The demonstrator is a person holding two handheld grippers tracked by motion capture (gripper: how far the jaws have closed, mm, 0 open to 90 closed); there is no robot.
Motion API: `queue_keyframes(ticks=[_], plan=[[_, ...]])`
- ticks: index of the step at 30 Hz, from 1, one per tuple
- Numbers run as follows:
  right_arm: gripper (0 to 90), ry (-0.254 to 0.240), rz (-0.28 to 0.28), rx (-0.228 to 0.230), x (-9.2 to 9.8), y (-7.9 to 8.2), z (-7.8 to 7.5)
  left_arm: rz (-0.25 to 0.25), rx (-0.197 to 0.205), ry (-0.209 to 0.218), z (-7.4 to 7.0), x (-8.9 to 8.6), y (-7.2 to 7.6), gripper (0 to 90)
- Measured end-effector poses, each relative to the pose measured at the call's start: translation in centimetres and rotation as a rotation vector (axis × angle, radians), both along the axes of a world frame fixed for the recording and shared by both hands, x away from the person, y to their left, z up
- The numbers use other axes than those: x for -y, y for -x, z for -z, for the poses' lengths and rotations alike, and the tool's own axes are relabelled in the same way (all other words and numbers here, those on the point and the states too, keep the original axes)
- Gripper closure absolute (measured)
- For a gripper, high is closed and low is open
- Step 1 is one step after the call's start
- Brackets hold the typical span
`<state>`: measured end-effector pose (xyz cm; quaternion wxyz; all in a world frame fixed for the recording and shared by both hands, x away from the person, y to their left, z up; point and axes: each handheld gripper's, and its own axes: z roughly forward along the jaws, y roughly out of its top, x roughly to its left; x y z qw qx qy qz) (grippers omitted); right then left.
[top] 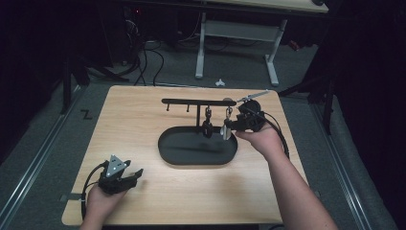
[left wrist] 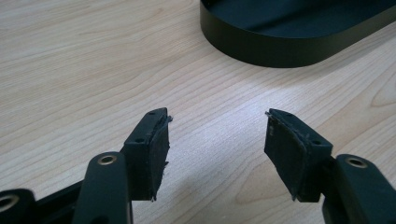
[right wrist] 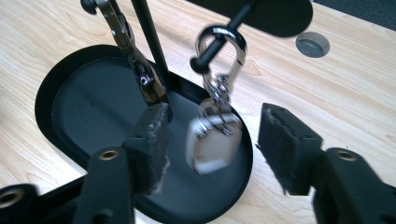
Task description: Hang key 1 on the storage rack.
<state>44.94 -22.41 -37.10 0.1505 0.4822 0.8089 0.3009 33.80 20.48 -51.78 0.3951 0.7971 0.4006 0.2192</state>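
A black stand with a T-bar (top: 191,101) rises from an oval black tray (top: 165,153). Two keychains hang from its pegs. One is dark (top: 207,125); the other is a silver clasp with a pale tag (right wrist: 212,144). My right gripper (top: 229,128) is at the tag. In the right gripper view its jaws stand open (right wrist: 215,112) on either side of the tag, and the pads are apart from it. The dark keychain (right wrist: 135,65) hangs just beyond the left pad. My left gripper (top: 135,175) rests open on the table's front left, with nothing between its fingers (left wrist: 217,116).
The tray's wall (left wrist: 280,46) lies ahead of the left gripper across bare wood. A round hole (right wrist: 312,44) sits in the tabletop beyond the stand. Behind the table stand a white desk frame (top: 201,48) and floor cables (top: 143,62).
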Motion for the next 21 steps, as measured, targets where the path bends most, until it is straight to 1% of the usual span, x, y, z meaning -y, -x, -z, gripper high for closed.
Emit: queue_keyframes(ticks=[5, 7, 8, 9, 12, 13, 15, 17, 19, 20, 21], plan=[[31.8, -0.035, 0.024, 0.017, 0.6, 0.9, 1.2, 0.015, 0.008, -0.013, -0.1, 0.7, -0.1, 39.4], [27.7, -0.025, 0.034, 0.027, 0.8, 1.4, 2.0, 0.02, 0.011, -0.014, 0.0, 1.0, -0.2, 39.1], [26.7, -0.028, 0.035, 0.045, 1.0, 1.8, 2.5, 0.02, 0.01, -0.015, 0.0, 1.1, -0.2, 39.1], [25.8, -0.032, 0.038, 0.054, 1.2, 2.1, 2.9, 0.021, 0.008, -0.013, 0.0, 1.1, -0.1, 39.0], [24.2, -0.05, 0.056, 0.077, 2.0, 3.5, 4.5, 0.029, 0.003, -0.015, 0.1, 1.1, 0.1, 39.1], [24.6, -0.044, 0.07, 0.09, 2.3, 3.9, 5.1, 0.031, 0.004, -0.019, 0.1, 1.2, 0.1, 39.1], [24.6, -0.022, 0.11, 0.117, 2.7, 4.8, 6.3, 0.031, 0.008, -0.013, 0.0, 1.3, 0.0, 39.1], [24.5, -0.011, 0.137, 0.14, 3.2, 5.7, 7.6, 0.032, 0.011, -0.011, 0.0, 1.4, -0.2, 39.0], [23.9, -0.007, 0.152, 0.168, 3.7, 6.5, 8.6, 0.035, 0.009, -0.007, 0.0, 1.6, -0.4, 39.0], [23.9, -0.016, 0.163, 0.178, 4.0, 7.2, 9.2, 0.04, 0.008, -0.011, 0.0, 1.7, -0.4, 39.1], [23.0, -0.024, 0.161, 0.189, 4.3, 7.7, 9.6, 0.04, 0.008, -0.011, 0.0, 1.8, -0.4, 39.0]])
